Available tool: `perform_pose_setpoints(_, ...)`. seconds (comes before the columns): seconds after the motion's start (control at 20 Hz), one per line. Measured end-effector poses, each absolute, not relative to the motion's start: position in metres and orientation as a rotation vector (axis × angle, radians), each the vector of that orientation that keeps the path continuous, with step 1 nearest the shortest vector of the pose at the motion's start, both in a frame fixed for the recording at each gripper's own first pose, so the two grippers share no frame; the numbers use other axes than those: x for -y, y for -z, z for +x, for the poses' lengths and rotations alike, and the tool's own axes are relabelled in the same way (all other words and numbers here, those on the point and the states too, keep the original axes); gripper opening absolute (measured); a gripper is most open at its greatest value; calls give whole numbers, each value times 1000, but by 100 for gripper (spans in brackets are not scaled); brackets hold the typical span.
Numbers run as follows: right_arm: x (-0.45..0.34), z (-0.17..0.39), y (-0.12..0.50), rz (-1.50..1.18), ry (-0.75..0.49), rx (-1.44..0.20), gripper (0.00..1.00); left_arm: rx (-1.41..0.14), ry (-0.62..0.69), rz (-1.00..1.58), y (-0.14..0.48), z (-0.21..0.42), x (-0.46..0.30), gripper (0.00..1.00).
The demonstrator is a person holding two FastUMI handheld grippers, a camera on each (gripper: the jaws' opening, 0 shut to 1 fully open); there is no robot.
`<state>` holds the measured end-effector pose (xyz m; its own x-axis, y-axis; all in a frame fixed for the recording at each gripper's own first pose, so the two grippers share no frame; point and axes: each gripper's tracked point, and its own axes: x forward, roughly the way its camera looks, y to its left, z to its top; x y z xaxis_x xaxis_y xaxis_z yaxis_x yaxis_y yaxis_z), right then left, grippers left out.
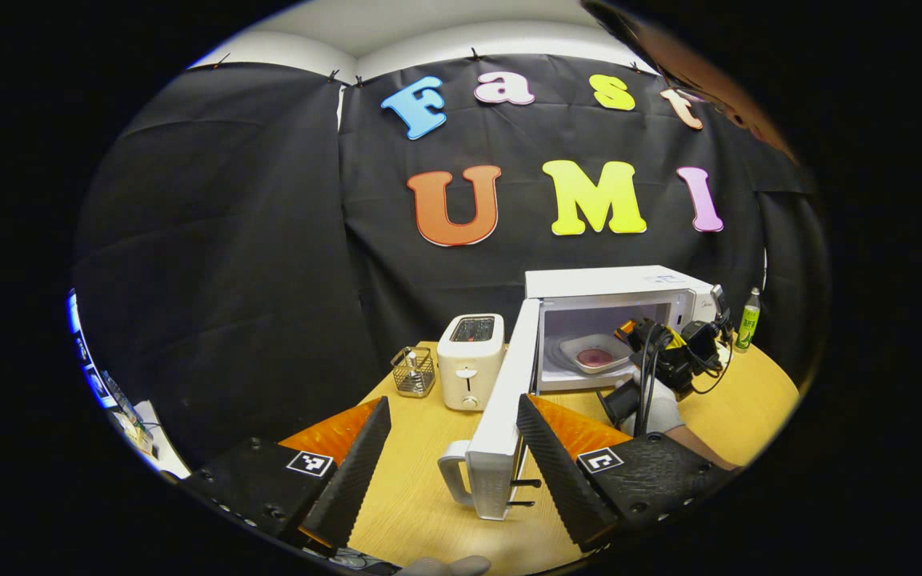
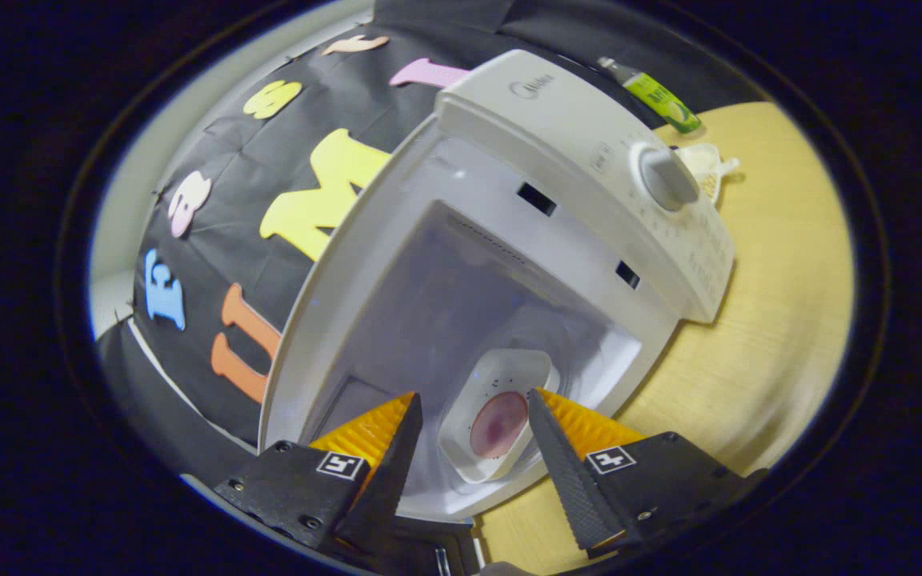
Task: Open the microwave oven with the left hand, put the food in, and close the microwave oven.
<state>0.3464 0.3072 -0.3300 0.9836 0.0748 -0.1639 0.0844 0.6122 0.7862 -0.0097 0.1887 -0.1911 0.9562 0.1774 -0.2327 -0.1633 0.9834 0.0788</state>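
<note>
Judging by the door (image 1: 501,400) swung open at centre frame and the plate of food (image 2: 497,416) lying inside the microwave (image 2: 589,160), you have only the closing left, with your left claw (image 1: 453,448) and right claw (image 2: 473,448) both spread and empty.

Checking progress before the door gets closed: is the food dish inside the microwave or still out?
Inside: the dish sits on the floor of the microwave, door swung open.

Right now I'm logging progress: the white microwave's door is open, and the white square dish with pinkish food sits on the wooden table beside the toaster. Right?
Not quite. The white square dish sits inside the white microwave, as the left gripper view shows. The door is open.
</note>
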Motion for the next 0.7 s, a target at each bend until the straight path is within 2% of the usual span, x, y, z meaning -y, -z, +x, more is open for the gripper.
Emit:
perform_pose_setpoints(0.05, -303, 335, 323, 815, -11, -191, 77, -231, -171, 66, 186, -11, -190, 95)
perform_pose_setpoints(0.1, -298, 329, 308, 740, -28, -170, 92, -225, -170, 73, 181, -12, -189, 95)
perform_pose_setpoints(0.25, -288, 298, 270, 552, -101, -145, 96, -198, -171, 91, 161, -16, -189, 95)
perform_pose_setpoints(0.3, -281, 286, 260, 482, -113, -148, 87, -186, -173, 94, 154, -17, -188, 95)
perform_pose_setpoints(0.35, -273, 277, 254, 434, -126, -157, 88, -176, -168, 94, 147, -16, -184, 95)
perform_pose_setpoints(0.4, -262, 267, 246, 384, -139, -155, 99, -168, -166, 97, 141, -16, -183, 95)
perform_pose_setpoints(0.45, -253, 258, 239, 330, -144, -165, 90, -157, -157, 102, 136, -14, -180, 95)
perform_pose_setpoints(0.5, -238, 248, 231, 270, -141, -166, 100, -144, -153, 112, 131, -12, -178, 95)
perform_pose_setpoints(0.55, -223, 235, 223, 217, -139, -162, 100, -141, -150, 120, 127, -10, -179, 95)
perform_pose_setpoints(0.6, -208, 223, 214, 175, -142, -166, 91, -132, -150, 123, 123, -9, -180, 95)
perform_pose_setpoints(0.65, -197, 212, 205, 133, -144, -168, 100, -122, -147, 115, 118, -8, -181, 95)
perform_pose_setpoints(0.7, -182, 203, 195, 92, -144, -165, 100, -111, -145, 101, 113, -5, -182, 95)
